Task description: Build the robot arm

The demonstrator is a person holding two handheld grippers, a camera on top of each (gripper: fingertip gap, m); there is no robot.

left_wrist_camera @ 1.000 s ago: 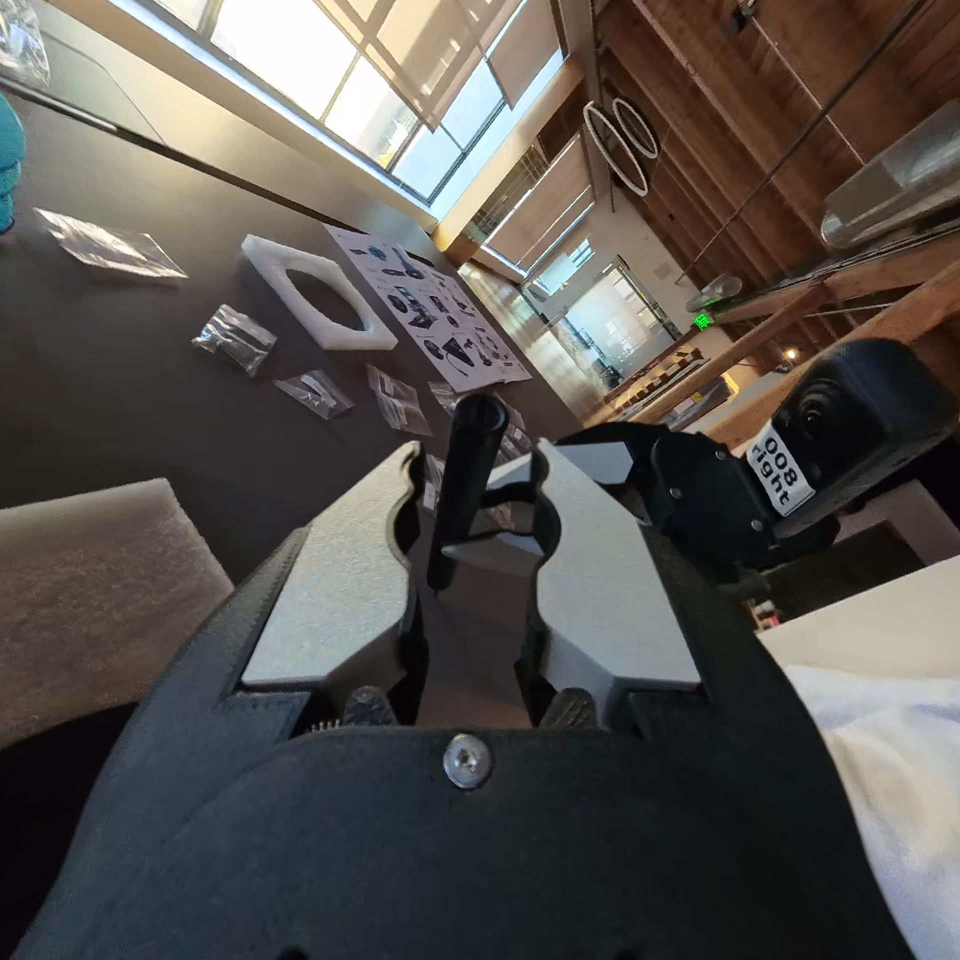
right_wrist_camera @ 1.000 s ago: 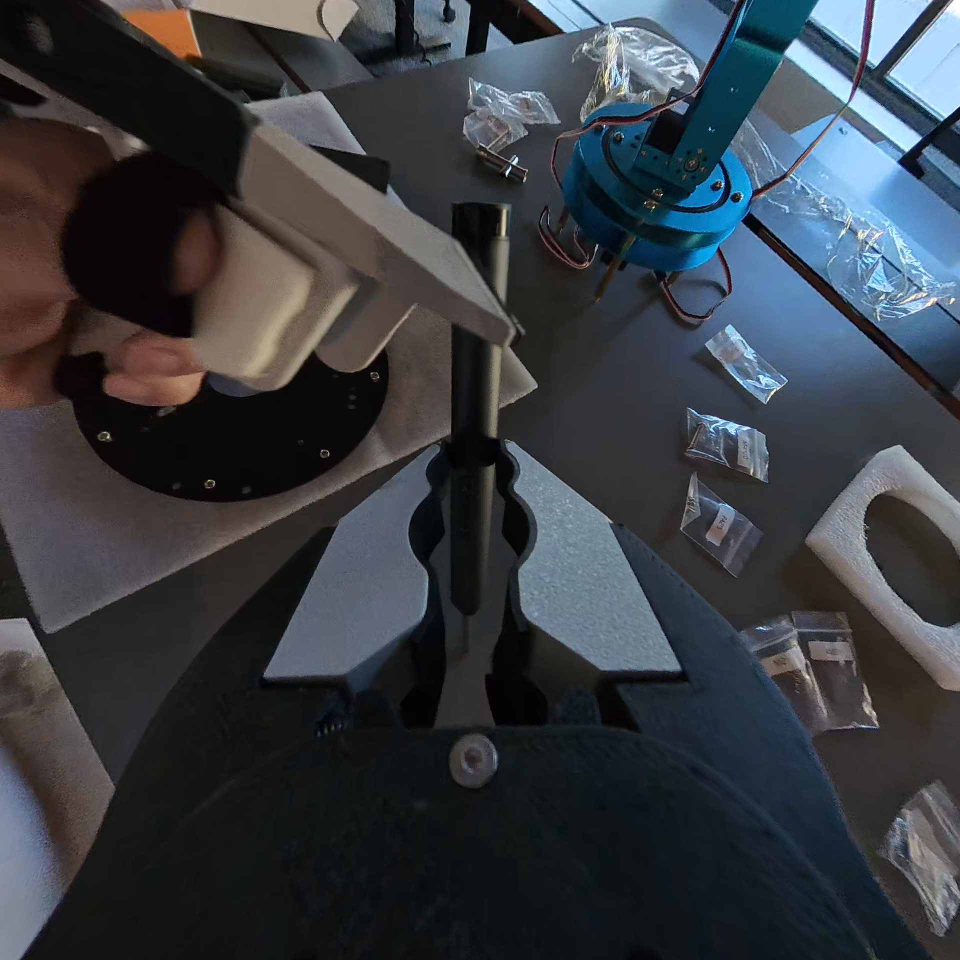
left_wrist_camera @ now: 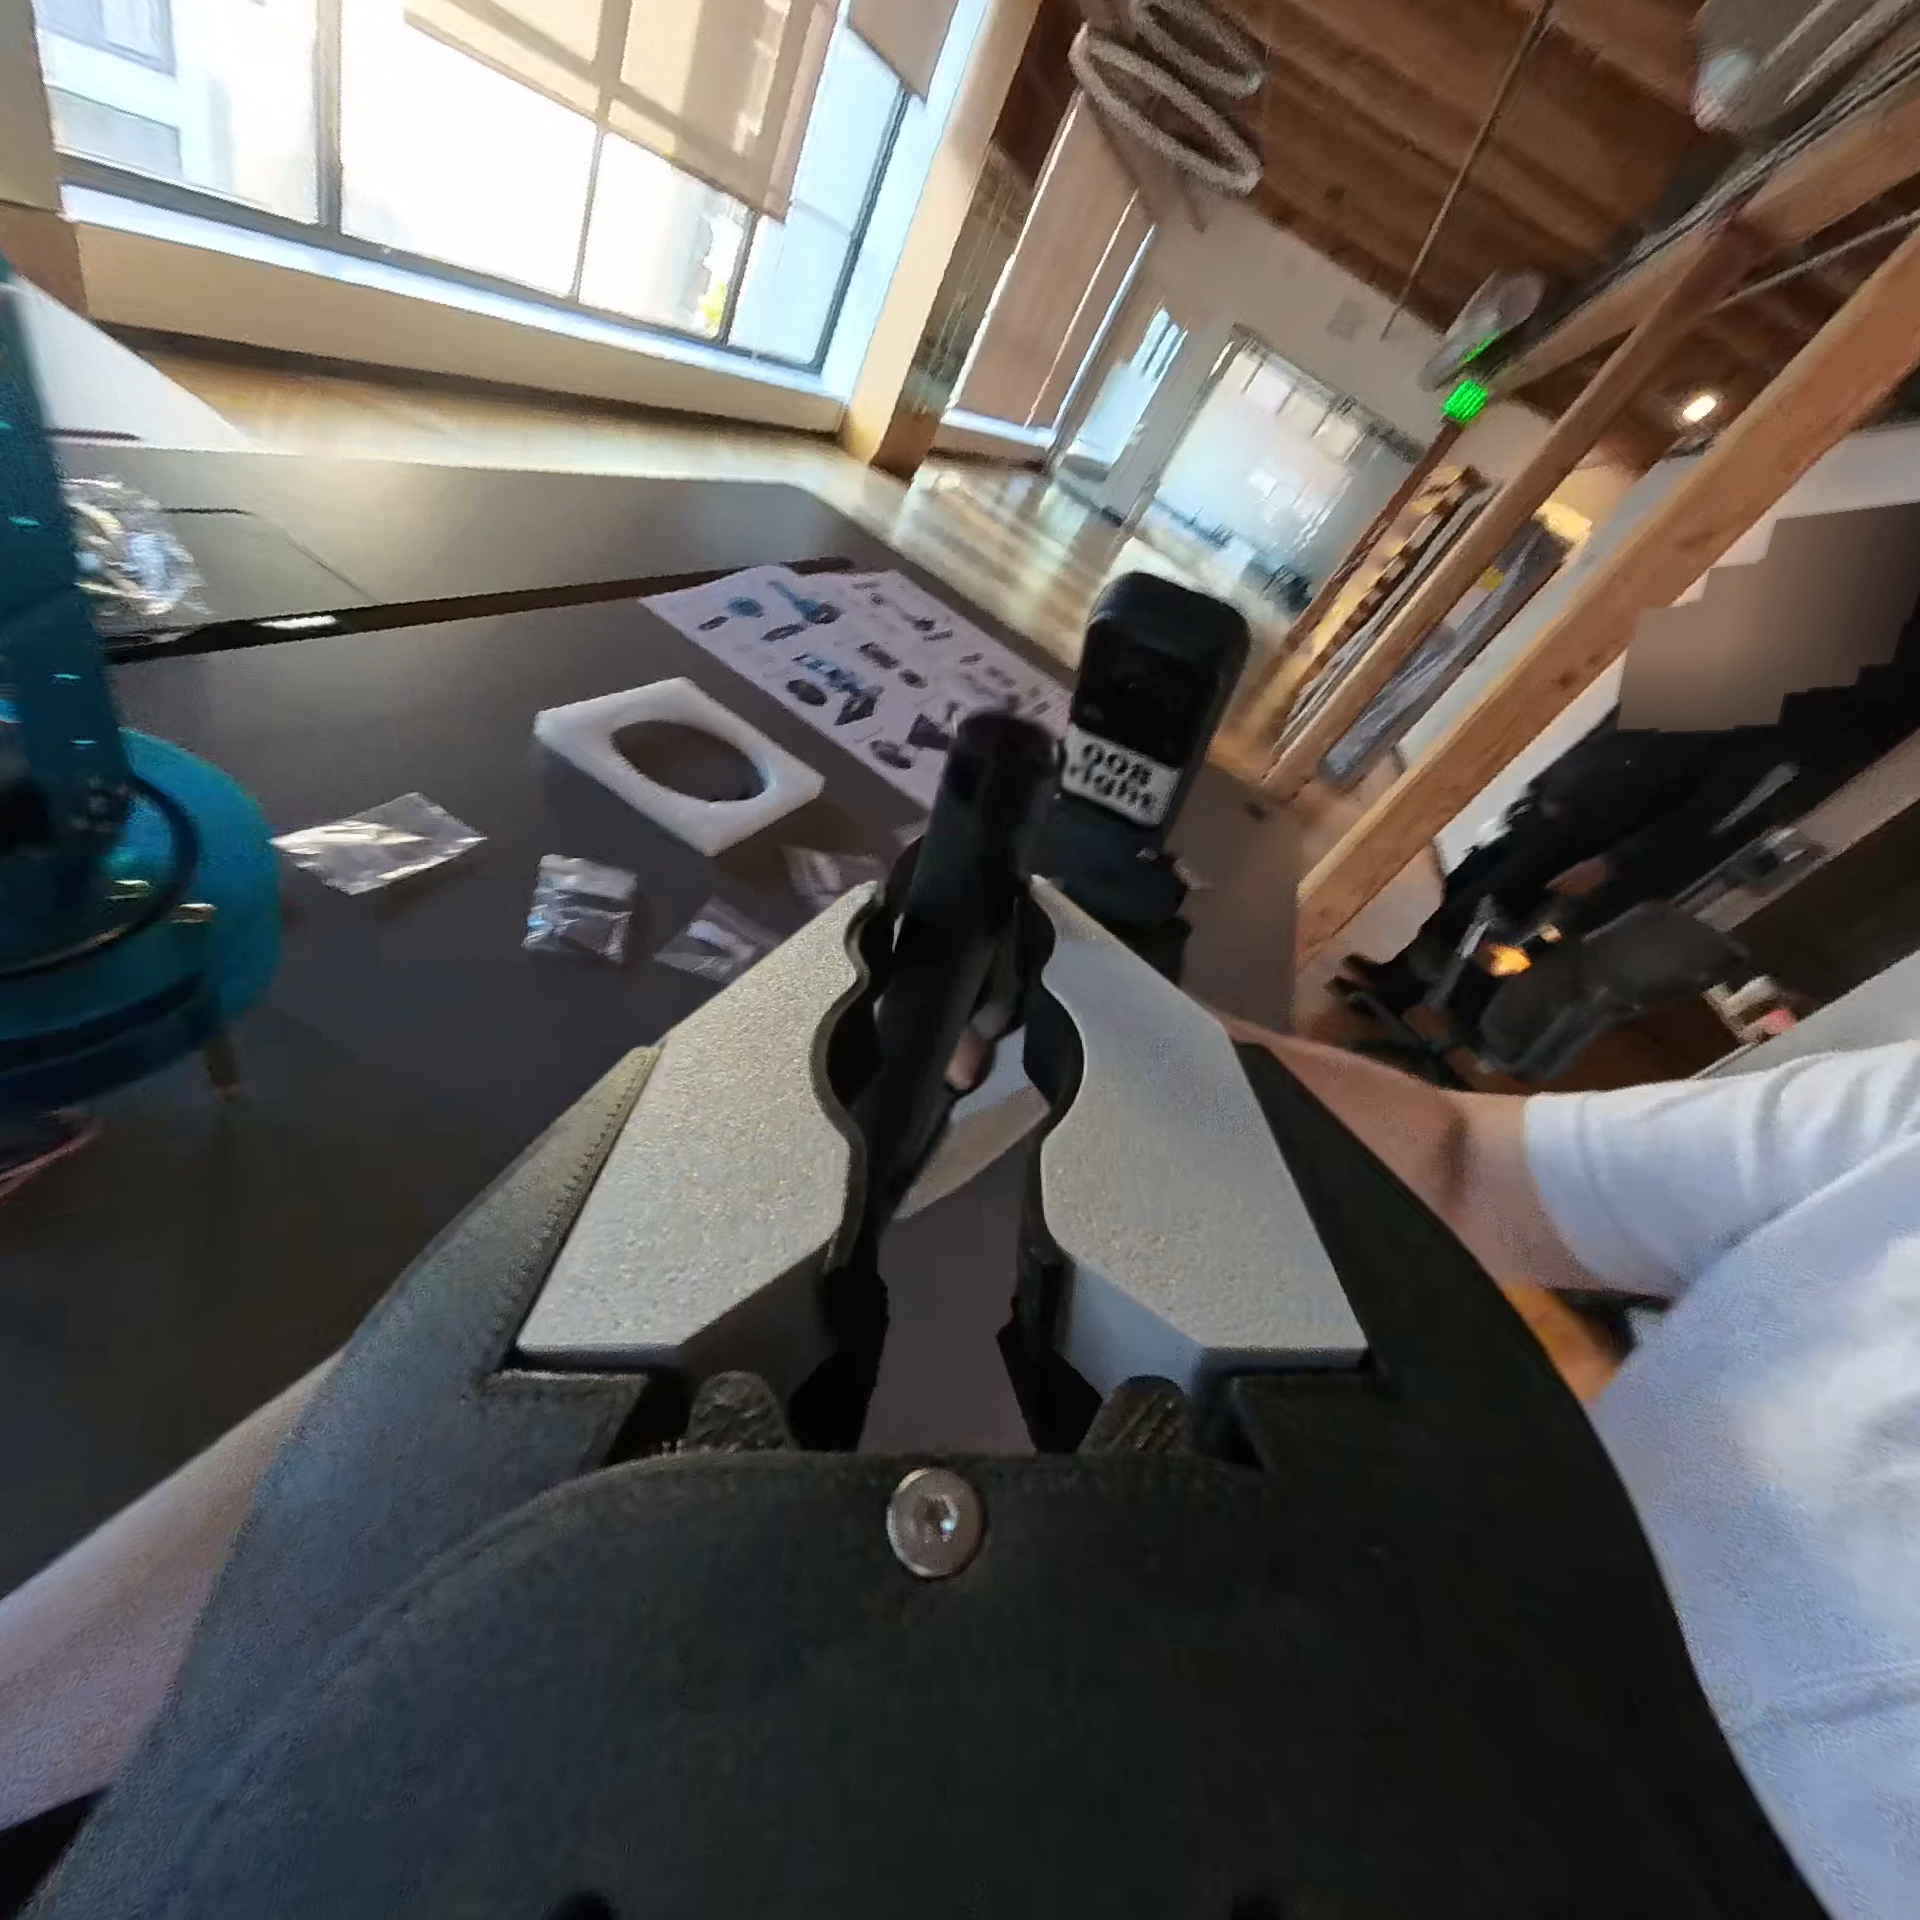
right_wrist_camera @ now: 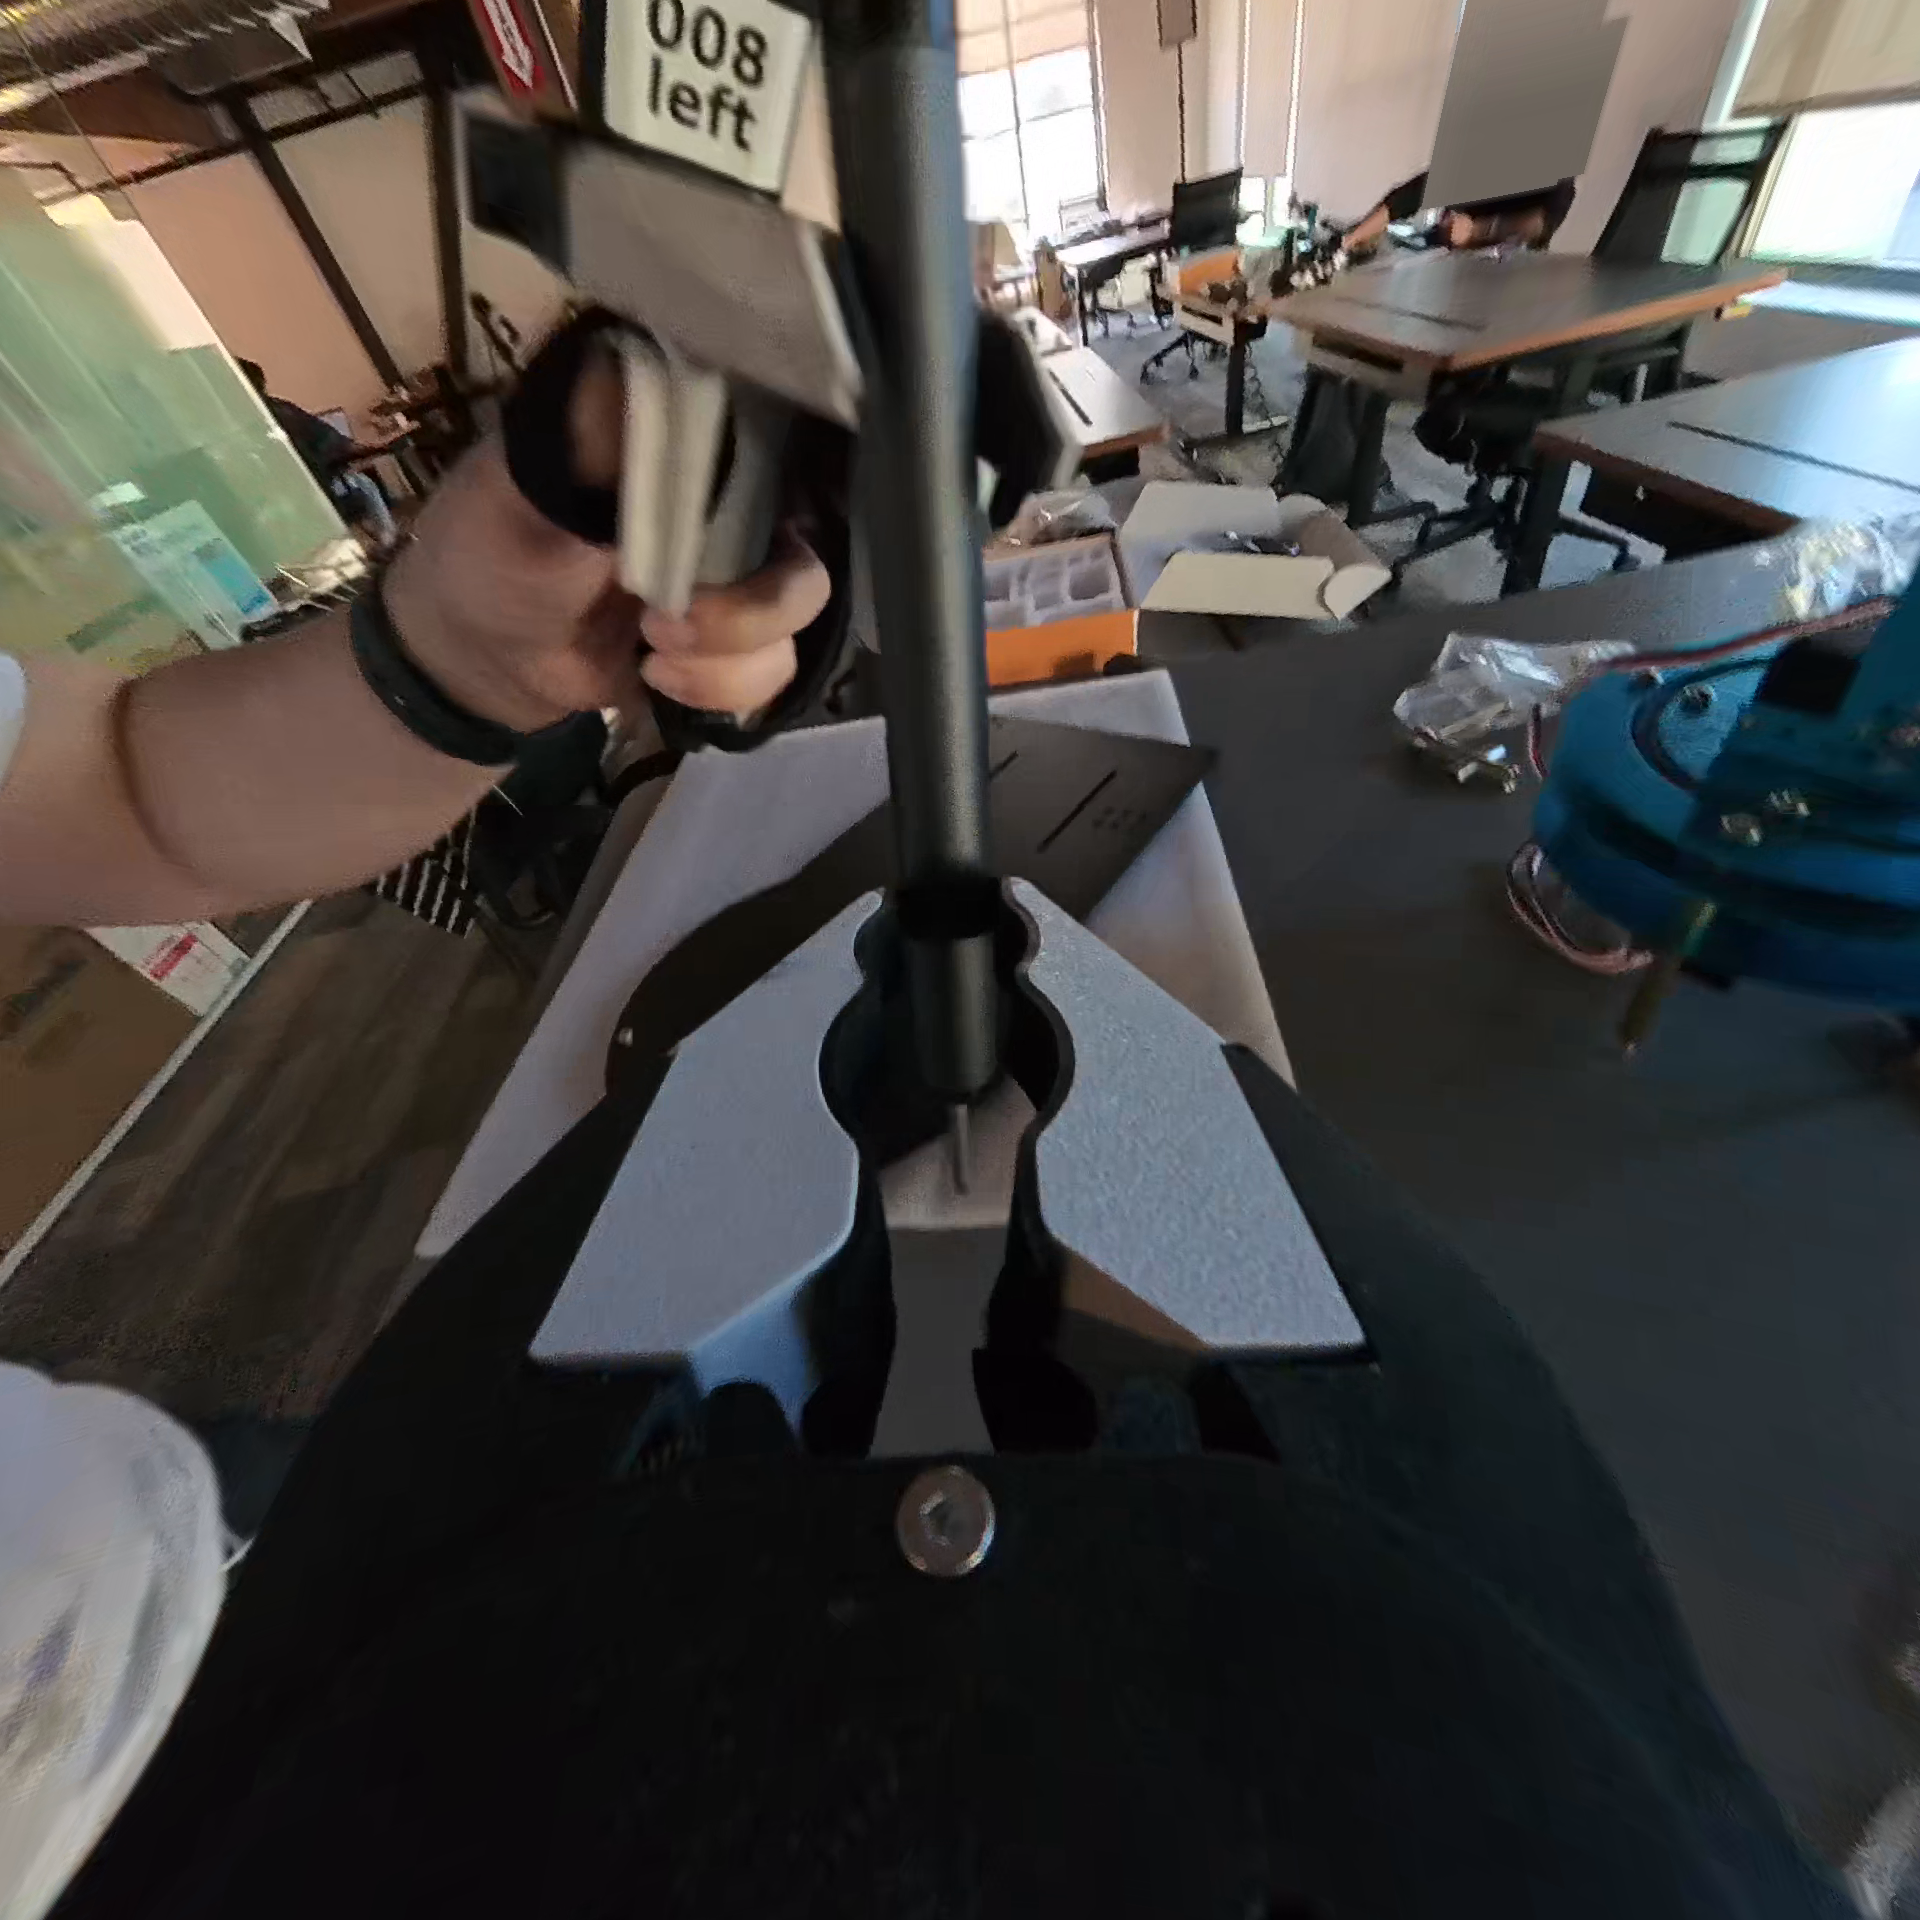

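A slim black screwdriver (right_wrist_camera: 925,623) with a thin metal bit (right_wrist_camera: 961,1153) is held between both grippers, above a dark table (left_wrist_camera: 395,1039). My right gripper (right_wrist_camera: 951,914) is shut on its lower end, just above the bit. My left gripper (left_wrist_camera: 956,914) is shut around the shaft (left_wrist_camera: 977,821) farther up. In the right wrist view the left gripper (right_wrist_camera: 707,260) shows at top left, held by a hand (right_wrist_camera: 540,623). In the left wrist view the right gripper (left_wrist_camera: 1132,748) shows just behind the screwdriver.
A blue robot-arm base (left_wrist_camera: 114,883) stands on the left; it also shows in the right wrist view (right_wrist_camera: 1745,831). A white foam frame (left_wrist_camera: 675,764), small plastic bags (left_wrist_camera: 582,904) and a printed sheet (left_wrist_camera: 852,665) lie beyond. A black plate (right_wrist_camera: 1091,800) rests on white foam. Between my right fingertips and the black plate (right_wrist_camera: 1091,800) there is roughly 20 centimeters.
My left gripper's fingers have closed in on the screwdriver shaft. Both grippers have tilted up, so the views now show the room rather than the table top.
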